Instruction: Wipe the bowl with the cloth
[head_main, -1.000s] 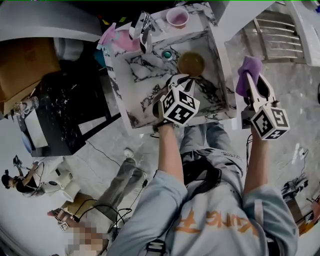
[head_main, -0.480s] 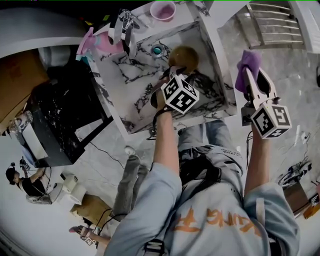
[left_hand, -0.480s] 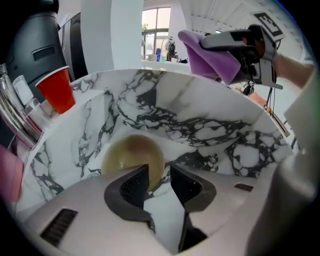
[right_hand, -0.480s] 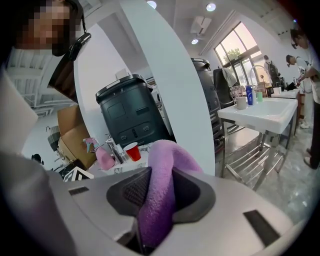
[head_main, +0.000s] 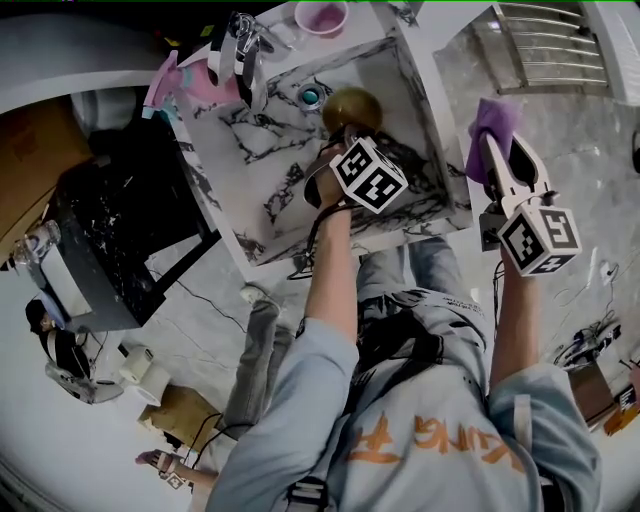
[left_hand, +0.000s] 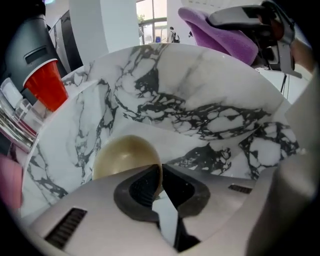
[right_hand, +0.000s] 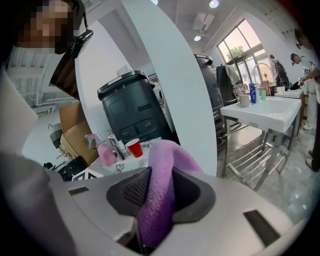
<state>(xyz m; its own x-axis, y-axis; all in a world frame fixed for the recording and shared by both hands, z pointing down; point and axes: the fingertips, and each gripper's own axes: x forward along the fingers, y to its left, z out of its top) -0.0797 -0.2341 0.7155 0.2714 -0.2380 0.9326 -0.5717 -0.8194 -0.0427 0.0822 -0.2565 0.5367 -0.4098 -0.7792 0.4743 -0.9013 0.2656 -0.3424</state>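
Note:
A brown-gold bowl (head_main: 350, 103) lies in the white marble sink (head_main: 268, 165), near its back. My left gripper (head_main: 350, 131) reaches down into the sink; its jaws are closing and the bowl's (left_hand: 121, 157) near rim stands between the pads, which pinch it (left_hand: 161, 180). My right gripper (head_main: 497, 152) hangs outside the sink to the right, above the floor, shut on a purple cloth (head_main: 491, 124). In the right gripper view the cloth (right_hand: 161, 167) fills the gap between the pads and sticks out past them. The cloth (left_hand: 219, 34) also shows above the sink's far wall.
A chrome tap (head_main: 241, 45), a pink bottle (head_main: 188, 78) and a pink cup (head_main: 322, 17) stand on the sink's back edge. The drain (head_main: 311, 96) is left of the bowl. A red cup (left_hand: 47, 86) stands by the tap. A metal rack (head_main: 545, 60) is at far right.
My left gripper has moved forward across the sink to the bowl and now has its rim between its jaws. The right gripper has stayed in place with the cloth.

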